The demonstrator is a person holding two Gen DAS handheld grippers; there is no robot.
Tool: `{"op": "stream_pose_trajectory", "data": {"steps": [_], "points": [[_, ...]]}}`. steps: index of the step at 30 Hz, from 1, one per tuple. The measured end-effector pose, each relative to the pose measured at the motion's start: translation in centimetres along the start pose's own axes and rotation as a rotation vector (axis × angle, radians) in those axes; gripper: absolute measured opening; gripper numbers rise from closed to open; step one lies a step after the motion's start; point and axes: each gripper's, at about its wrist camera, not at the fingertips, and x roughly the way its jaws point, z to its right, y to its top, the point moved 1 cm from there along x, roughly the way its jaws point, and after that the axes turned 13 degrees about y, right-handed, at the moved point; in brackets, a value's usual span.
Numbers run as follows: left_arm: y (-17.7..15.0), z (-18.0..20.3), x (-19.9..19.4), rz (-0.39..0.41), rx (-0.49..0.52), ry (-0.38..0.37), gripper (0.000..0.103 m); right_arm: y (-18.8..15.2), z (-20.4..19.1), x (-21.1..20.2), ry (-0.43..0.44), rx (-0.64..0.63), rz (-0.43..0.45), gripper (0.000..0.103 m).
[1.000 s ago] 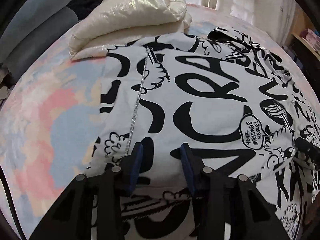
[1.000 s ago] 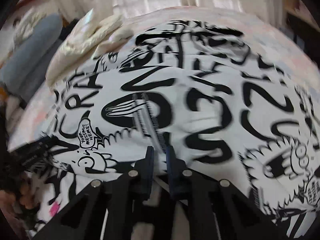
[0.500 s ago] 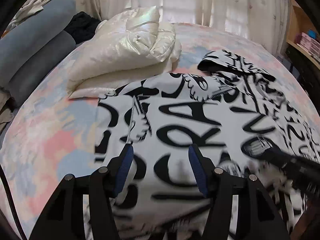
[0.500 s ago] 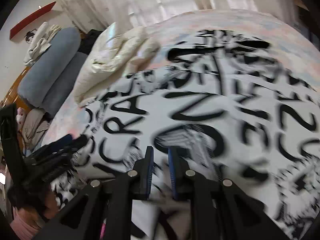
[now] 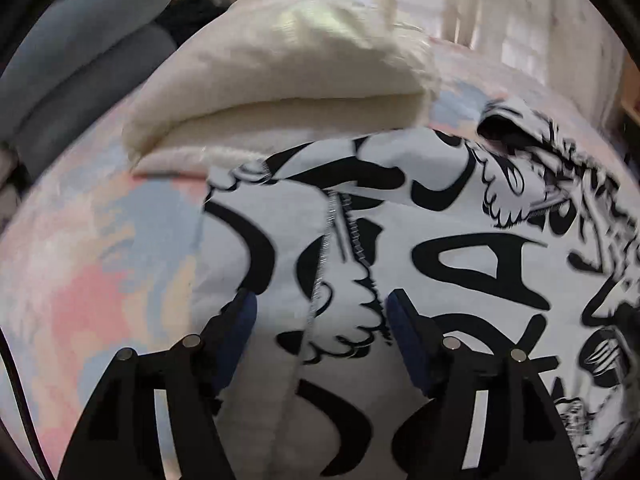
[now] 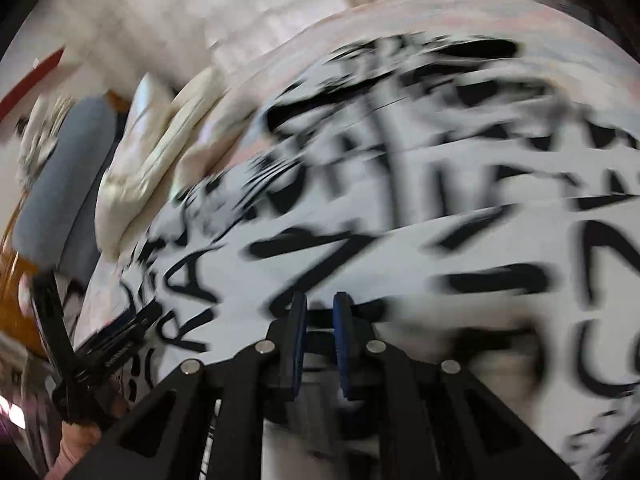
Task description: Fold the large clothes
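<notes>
Hoodie [image 5: 440, 248] fills mid-frame; my left gripper [image 5: 320, 316] has just been opening, nothing pinched, right gripper [image 6: 320, 320] narrow, seemingly empty — fold released.

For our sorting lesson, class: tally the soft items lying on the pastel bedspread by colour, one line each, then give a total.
Black-and-white graffiti-print zip garment: 1
Cream shiny puffy folded garment: 1
Blue-grey long cushions: 2
Black fabric item, partly hidden behind the cream one: 1
Total: 5
</notes>
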Motion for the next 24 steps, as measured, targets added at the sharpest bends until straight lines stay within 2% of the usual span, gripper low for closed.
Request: {"op": "stream_pose_trajectory", "data": {"steps": [3, 7, 13, 19, 24], "points": [[-0.2, -1.2, -1.4, -0.011, -0.001, -0.002, 0.066, 0.1, 2.3, -3.3, 0.039, 0.086, 0.025, 0.015], [-1.4, -2.9, -4.9, 0.003, 0.016, -0.027, 0.066, -1.1, 2.5, -7.0, -0.01, 0.087, 0.047, 0.021], [-3.7, -5.0, -11.9, 0.043, 0.055, -0.025, 0.069, -4.4, 0.2, -12.3, 0.027, 0.069, 0.078, 0.024], [-5.8, -7.2, -17.1, 0.067, 0.034, -0.044, 0.07, -6.6, -2.9, -16.7, 0.05, 0.018, 0.12, 0.041], [-8.1, -8.8, -20.8, 0.089, 0.038, -0.048, 0.073, -8.8, -5.2, -20.2, 0.047, -0.037, 0.149, 0.044]]}}
